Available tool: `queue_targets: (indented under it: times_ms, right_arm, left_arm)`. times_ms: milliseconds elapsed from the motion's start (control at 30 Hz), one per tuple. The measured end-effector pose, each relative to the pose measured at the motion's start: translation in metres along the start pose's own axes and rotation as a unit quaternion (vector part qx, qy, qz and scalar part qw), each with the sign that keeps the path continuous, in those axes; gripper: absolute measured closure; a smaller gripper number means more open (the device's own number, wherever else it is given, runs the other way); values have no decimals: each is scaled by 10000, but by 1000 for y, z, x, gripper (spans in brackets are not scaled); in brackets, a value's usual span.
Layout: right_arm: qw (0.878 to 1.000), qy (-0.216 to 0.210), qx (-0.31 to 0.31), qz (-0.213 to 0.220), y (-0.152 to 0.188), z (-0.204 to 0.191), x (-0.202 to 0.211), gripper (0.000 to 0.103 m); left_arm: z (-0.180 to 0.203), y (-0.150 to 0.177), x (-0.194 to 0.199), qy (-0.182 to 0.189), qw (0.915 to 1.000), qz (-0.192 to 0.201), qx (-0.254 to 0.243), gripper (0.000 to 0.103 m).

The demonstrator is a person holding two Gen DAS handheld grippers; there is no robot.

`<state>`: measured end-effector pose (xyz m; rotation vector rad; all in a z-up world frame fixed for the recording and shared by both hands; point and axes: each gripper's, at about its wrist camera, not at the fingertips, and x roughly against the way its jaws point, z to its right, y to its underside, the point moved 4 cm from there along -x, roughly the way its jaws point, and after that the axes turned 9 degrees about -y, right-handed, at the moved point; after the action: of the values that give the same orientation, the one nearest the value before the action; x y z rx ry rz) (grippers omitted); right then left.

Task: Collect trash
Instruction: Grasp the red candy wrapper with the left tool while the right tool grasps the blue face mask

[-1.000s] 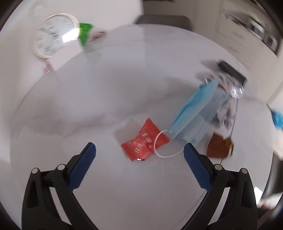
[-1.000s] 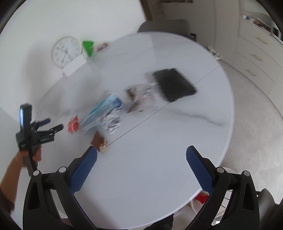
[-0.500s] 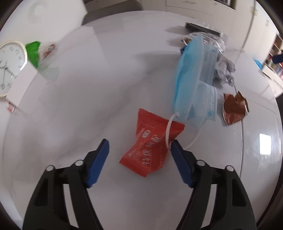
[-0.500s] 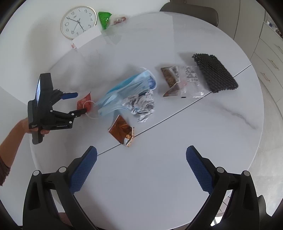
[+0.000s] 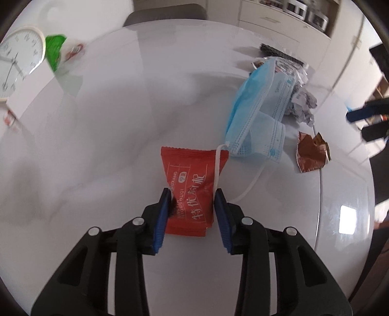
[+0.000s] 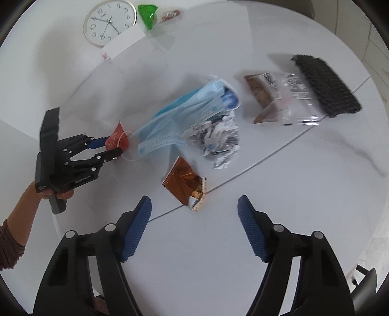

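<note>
Since half a second ago the left tool (image 5: 192,194) has moved forward over the red packet (image 5: 192,189) and narrowed, so its two blue pads now sit at the packet's near sides; the left pad touches the packet's edge and the right pad lies just beside the other edge, with the mask's white ear loop (image 5: 217,167) crossing the packet's far right corner. From the right wrist view the same tool (image 6: 114,148) is seen low over the tabletop (image 6: 279,175), its tips on either side of the packet (image 6: 118,141), held in the person's left hand (image 6: 57,194).

The packet lies flat on the tabletop (image 5: 97,136). Just beyond it, and touching it through the loop, are the blue masks (image 5: 257,111). Against the masks' far side sits crumpled foil (image 6: 218,141), and a brown wrapper (image 6: 184,179) lies near, apart from the masks. Farther off are a clear snack bag (image 6: 279,99) and a black mesh pad (image 6: 325,85), touching each other. A clock (image 6: 109,21), a white card (image 6: 124,43) and a green wrapper (image 6: 147,12) are at the far edge.

The right tool (image 6: 194,206) hovers above the tabletop with fingers spread wide, holding nothing, the brown wrapper just ahead between them.
</note>
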<state>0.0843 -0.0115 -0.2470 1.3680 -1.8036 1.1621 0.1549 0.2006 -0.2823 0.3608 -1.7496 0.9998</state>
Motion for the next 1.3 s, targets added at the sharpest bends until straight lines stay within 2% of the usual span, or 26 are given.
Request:
queue_targets:
  times_ms: [133, 267, 400, 500, 633, 700, 867, 1000, 1067, 1167, 1267, 1300]
  right_arm:
    - [9999, -22, 168, -19, -9, -10, -9, 33]
    - [9988, -333, 357, -9, -29, -26, -12, 33]
    - [9960, -892, 37, -92, -53, -40, -30, 33]
    - [9938, -1093, -136, -159, -63, -52, -43, 33]
    - [9951, -916, -194, -319, -65, -62, -61, 35]
    - [9943, -884, -456, -389, -67, -57, -71, 39]
    - [9899, -701, -1155, -429, -71, -40, -89, 40]
    - [9872, -611, -1412, -417, -68, -33, -99, 56]
    - [9883, -491, -1388, -395, -70, -32, -102, 61]
    - [9889, -458, -1351, -415, -74, -32, -105, 62]
    - [9945, -367, -865, -467, -79, -41, -93, 62]
    - [9968, -374, -513, -484, -83, -47, -84, 60]
  left_arm:
    - [0, 3, 1, 30, 9998, -57, 211, 64]
    - [3, 4, 0, 60, 9996, -76, 271, 58]
    - [3, 7, -1, 101, 9989, -114, 452, 50]
    - [-1, 7, 3, 169, 9977, -51, 660, 43]
    - [-6, 7, 2, 106, 9970, -11, 764, 43]
    - [-7, 8, 1, 80, 9970, -5, 767, 43]
    - [-16, 10, -1, 212, 9957, -27, 904, 43]
    - [-18, 11, 0, 278, 9951, -28, 947, 50]
    - [-21, 10, 2, 319, 9945, -18, 993, 50]
    - [-27, 10, 5, 353, 9928, -13, 1147, 50]
    - [-34, 9, 9, 318, 9924, 10, 1186, 46]
    - [-34, 9, 10, 314, 9926, 30, 1169, 44]
